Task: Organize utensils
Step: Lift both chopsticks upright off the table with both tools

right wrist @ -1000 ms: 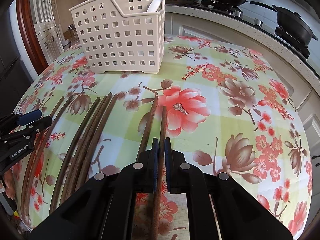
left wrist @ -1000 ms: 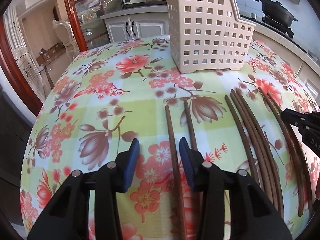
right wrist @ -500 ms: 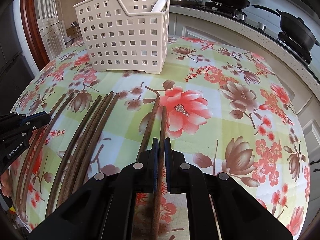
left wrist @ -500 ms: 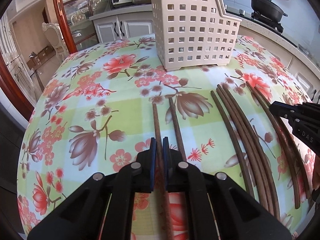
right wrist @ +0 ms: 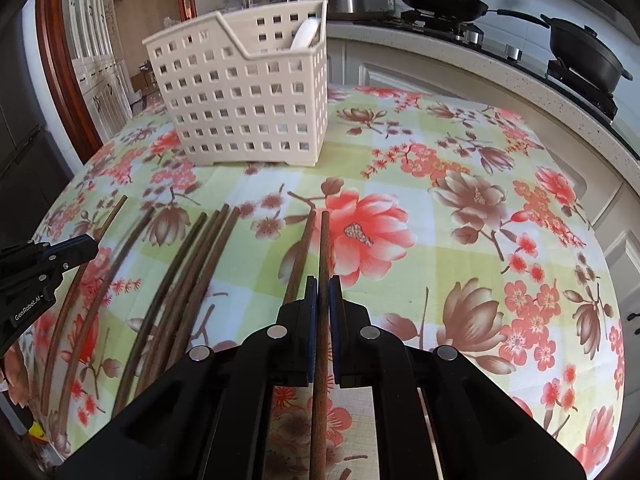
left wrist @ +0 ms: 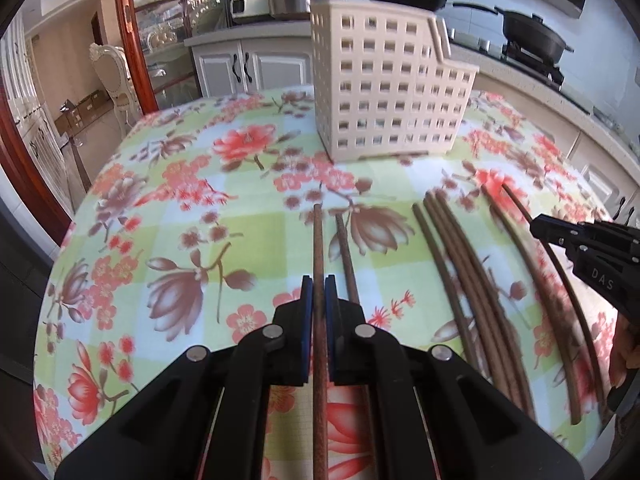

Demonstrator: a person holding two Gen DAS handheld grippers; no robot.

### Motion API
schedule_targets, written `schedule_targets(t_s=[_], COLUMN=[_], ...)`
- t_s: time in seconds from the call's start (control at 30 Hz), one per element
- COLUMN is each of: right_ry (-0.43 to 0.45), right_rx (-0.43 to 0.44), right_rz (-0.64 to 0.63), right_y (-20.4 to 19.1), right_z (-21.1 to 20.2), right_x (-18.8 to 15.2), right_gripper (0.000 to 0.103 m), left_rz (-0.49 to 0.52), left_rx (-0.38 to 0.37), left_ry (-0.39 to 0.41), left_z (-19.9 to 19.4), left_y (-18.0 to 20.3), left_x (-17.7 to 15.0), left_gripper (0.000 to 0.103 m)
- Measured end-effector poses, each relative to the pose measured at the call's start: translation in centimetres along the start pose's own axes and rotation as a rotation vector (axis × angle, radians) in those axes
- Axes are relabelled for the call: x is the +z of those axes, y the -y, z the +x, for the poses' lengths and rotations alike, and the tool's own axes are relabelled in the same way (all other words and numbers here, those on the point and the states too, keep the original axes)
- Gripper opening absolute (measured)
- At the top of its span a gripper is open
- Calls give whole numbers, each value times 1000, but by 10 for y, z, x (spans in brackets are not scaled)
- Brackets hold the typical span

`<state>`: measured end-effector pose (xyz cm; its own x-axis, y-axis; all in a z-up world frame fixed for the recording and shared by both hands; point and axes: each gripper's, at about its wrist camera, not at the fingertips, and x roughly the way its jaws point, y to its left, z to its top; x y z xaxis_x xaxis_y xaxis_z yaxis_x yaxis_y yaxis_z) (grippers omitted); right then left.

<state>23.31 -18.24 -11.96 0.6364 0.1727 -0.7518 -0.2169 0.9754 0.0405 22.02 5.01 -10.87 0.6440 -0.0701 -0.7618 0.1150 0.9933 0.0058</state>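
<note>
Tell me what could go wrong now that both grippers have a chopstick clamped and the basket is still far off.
1. The left gripper and right gripper each pinch a long chopstick well back from its far tip, so it may pivot or slip when lifted.
2. A neighbouring chopstick lies close beside the right one and could be dragged along.
3. The basket is tall, so a low carry could knock it.

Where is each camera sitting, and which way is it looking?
Left wrist: rides the left gripper, looks along its chopstick toward the basket; right gripper peeks in.
Right wrist: rides the right gripper, facing likewise; left gripper peeks in.
Shared: basket, tablecloth, loose chopsticks.
</note>
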Motion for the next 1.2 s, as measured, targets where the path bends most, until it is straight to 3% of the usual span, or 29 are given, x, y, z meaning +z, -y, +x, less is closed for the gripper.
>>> schedule_targets(t_s=[0.43,1.2], right_ry=[125,313], right_rx=[40,71], right_rz=[6,-6], right_y=[-4,-7], right_z=[-46,-120], right_x=[16,27], right_gripper=[7,7], left_rz=[-47,-23], left_rx=[-13,17], left_ry=[116,323], left_z=[-44,-119], left_y=[-8,7], left_x=[13,23], left_gripper=[6,6])
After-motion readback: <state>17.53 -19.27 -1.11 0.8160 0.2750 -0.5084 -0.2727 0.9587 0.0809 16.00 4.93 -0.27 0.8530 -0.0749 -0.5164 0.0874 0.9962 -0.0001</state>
